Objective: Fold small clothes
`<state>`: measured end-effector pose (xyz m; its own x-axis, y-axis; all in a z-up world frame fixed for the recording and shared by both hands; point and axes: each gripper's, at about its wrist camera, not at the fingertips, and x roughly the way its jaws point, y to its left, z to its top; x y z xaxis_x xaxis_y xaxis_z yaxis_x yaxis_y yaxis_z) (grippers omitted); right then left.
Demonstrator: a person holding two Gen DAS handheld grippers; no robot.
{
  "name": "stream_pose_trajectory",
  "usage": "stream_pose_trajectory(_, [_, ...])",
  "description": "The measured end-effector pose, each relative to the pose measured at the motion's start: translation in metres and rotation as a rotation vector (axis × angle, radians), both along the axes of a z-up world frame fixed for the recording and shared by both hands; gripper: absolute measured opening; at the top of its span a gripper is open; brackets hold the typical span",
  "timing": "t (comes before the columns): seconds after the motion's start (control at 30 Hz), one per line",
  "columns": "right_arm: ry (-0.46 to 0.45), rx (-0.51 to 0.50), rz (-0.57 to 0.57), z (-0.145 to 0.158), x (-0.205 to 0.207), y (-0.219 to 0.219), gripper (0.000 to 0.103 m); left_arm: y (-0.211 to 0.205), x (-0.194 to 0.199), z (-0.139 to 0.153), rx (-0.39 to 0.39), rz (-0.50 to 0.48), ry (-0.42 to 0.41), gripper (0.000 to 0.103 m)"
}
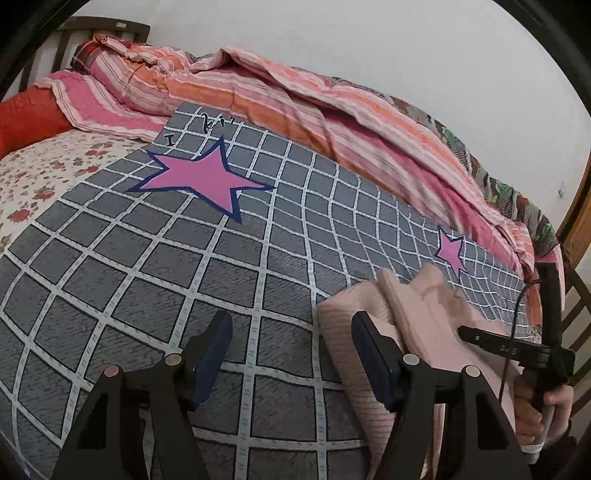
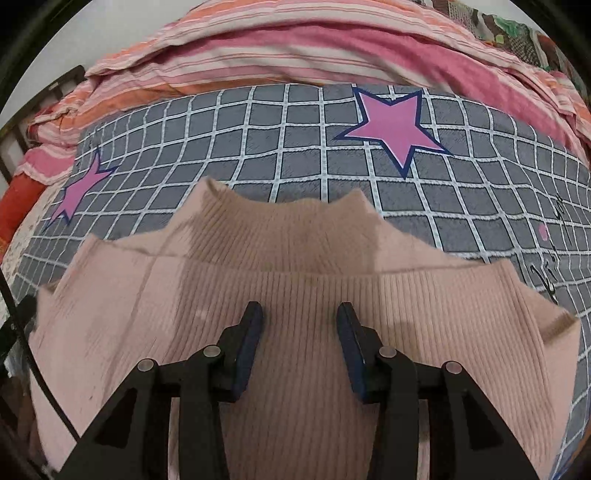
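A pale pink ribbed sweater (image 2: 295, 258) lies on a grey checked blanket (image 2: 295, 129) with pink stars. My right gripper (image 2: 300, 308) hangs just over the sweater's middle, open, with nothing pinched between its pads. In the left wrist view the sweater (image 1: 417, 306) sits at the lower right, bunched into layers. My left gripper (image 1: 291, 321) is open above the blanket (image 1: 184, 258); its right finger (image 1: 369, 350) stands in front of the sweater's left edge, and nothing is held. A person's hand (image 1: 554, 402) grips the other gripper's handle at the far right.
A rumpled pink and orange striped quilt (image 1: 295, 96) runs along the far side of the bed by the white wall. A red pillow (image 1: 26, 118) and a flowered sheet (image 1: 44, 170) lie at the left. Wooden bed frames stand at the head (image 1: 92, 29) and the right (image 1: 576, 221).
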<state>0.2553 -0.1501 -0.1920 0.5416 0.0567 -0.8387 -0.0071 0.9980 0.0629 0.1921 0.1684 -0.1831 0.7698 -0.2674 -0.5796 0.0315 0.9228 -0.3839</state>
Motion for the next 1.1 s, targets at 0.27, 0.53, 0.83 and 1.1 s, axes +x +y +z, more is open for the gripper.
stream_pose_trajectory(0.27, [-0.024,0.001,0.045,0.016,-0.031,0.005,0.037,-0.011,-0.004,0.004,-0.001,-0.038,-0.018,0.065])
stream_pose_trajectory(0.53, [-0.071,-0.068,0.082,0.032,-0.089,0.024,0.036,-0.019,-0.005,0.000,-0.003,-0.046,-0.009,0.065])
stream_pose_trajectory(0.83, [-0.122,-0.102,0.058,0.028,-0.146,0.029,0.036,-0.011,-0.024,0.005,-0.036,-0.051,-0.042,0.065])
stream_pose_trajectory(1.1, [-0.124,-0.093,0.074,0.019,-0.185,0.032,0.036,-0.005,-0.040,-0.002,-0.081,-0.072,-0.029,0.065])
